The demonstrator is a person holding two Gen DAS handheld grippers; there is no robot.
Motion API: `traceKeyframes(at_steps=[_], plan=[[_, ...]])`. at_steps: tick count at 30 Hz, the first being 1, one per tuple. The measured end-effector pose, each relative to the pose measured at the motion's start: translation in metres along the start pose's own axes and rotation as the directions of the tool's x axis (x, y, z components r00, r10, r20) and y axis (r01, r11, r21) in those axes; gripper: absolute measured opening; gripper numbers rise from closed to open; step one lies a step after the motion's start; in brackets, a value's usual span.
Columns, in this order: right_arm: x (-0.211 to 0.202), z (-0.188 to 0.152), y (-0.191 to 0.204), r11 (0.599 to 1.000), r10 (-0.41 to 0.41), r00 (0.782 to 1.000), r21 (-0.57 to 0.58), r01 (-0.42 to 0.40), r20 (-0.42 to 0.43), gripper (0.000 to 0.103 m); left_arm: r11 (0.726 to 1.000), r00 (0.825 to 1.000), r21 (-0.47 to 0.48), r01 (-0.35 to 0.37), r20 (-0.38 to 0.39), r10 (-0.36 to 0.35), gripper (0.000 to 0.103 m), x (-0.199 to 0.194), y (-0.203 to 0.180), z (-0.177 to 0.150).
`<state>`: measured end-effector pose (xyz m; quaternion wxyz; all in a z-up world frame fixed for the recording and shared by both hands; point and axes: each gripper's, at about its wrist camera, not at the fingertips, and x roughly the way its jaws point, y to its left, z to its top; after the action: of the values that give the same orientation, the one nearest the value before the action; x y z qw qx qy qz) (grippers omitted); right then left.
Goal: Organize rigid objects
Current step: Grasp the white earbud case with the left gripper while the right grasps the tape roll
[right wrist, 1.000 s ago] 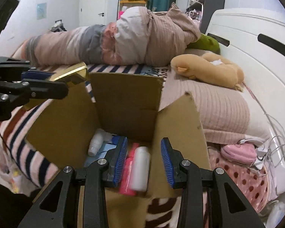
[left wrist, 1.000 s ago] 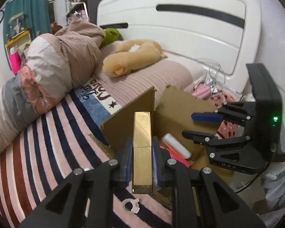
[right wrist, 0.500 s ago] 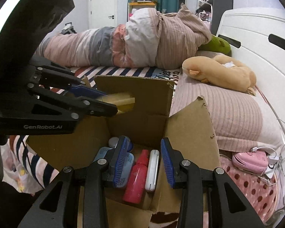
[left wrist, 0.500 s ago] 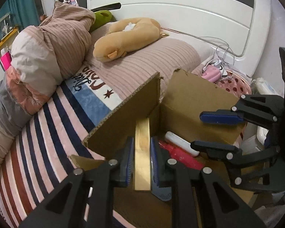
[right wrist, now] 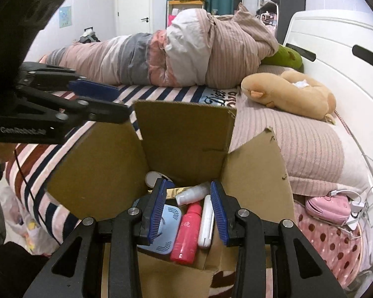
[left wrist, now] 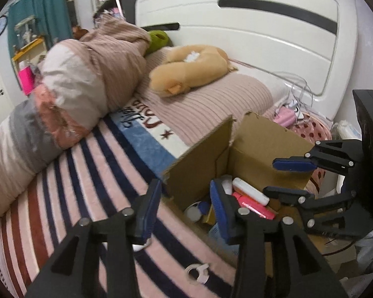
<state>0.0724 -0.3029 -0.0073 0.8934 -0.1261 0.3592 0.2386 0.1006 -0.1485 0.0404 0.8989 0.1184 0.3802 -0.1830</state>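
**Inspector:** State of your tools?

**Me:** My left gripper (left wrist: 184,208) has its jaws spread wide with nothing between them. It hangs over the near edge of the cardboard box (left wrist: 268,146), one finger above the striped blanket (left wrist: 87,173), the other above the box opening. My right gripper (right wrist: 189,213) is likewise spread and empty, held above the box from the opposite side. In its view my left gripper (right wrist: 99,99) shows at the upper left, clear of the box flaps.

**Inspector:** And the objects being sorted?

**Me:** They lie inside the box (right wrist: 186,134). Between my right fingers I see a red bottle (right wrist: 187,231) and a white case (right wrist: 206,222) side by side, touching. A light blue case (right wrist: 167,231) lies left of the bottle. A small white bottle (right wrist: 191,195) lies across the far end of them, and a gold bar (right wrist: 172,191) lies partly hidden behind my finger, beside a round white lid (right wrist: 154,178). From the left view the red bottle (left wrist: 253,206) and white case (left wrist: 250,191) show in the same corner.

**Inspector:** Surroundings?

**Me:** The box sits at the edge of the bed. A white ring-shaped clip (left wrist: 197,272) lies on the blanket just outside it. Further off, a tan plush toy (left wrist: 189,69) rests on the pink pillow (left wrist: 206,104) near the white headboard (left wrist: 261,29), and a rolled quilt (left wrist: 69,92) lies along the far side.
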Motion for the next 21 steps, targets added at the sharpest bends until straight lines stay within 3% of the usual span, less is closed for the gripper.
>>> traceKeyframes(at_steps=[7, 11, 13, 16, 21], plan=[[-0.03, 0.013, 0.045, 0.998, 0.065, 0.996, -0.031, -0.064, 0.062, 0.033, 0.995, 0.996, -0.072, -0.075, 0.044, 0.078, 0.05, -0.049, 0.037, -0.039], [-0.04, 0.02, 0.084, 0.989, 0.142, 0.986, -0.057, -0.137, 0.087, 0.033, 0.988, 0.994, -0.123, -0.094, 0.041, 0.1, 0.053, -0.062, 0.067, -0.071], [-0.039, 0.022, 0.103, 0.986, 0.157, 0.983, -0.073, -0.151, 0.09, 0.033, 0.986, 0.994, -0.138, -0.096, 0.042, 0.103, 0.061, -0.064, 0.08, -0.086], [-0.03, 0.021, 0.131, 0.978, 0.199, 0.977, -0.085, -0.193, 0.075, 0.033, 0.985, 0.996, -0.16, -0.071, 0.049, 0.079, 0.065, -0.059, 0.097, -0.107], [0.001, 0.011, 0.171, 0.966, 0.237, 0.972, -0.105, -0.235, 0.002, 0.033, 0.978, 0.999, -0.21, 0.011, 0.032, -0.005, 0.065, -0.017, 0.123, -0.142]])
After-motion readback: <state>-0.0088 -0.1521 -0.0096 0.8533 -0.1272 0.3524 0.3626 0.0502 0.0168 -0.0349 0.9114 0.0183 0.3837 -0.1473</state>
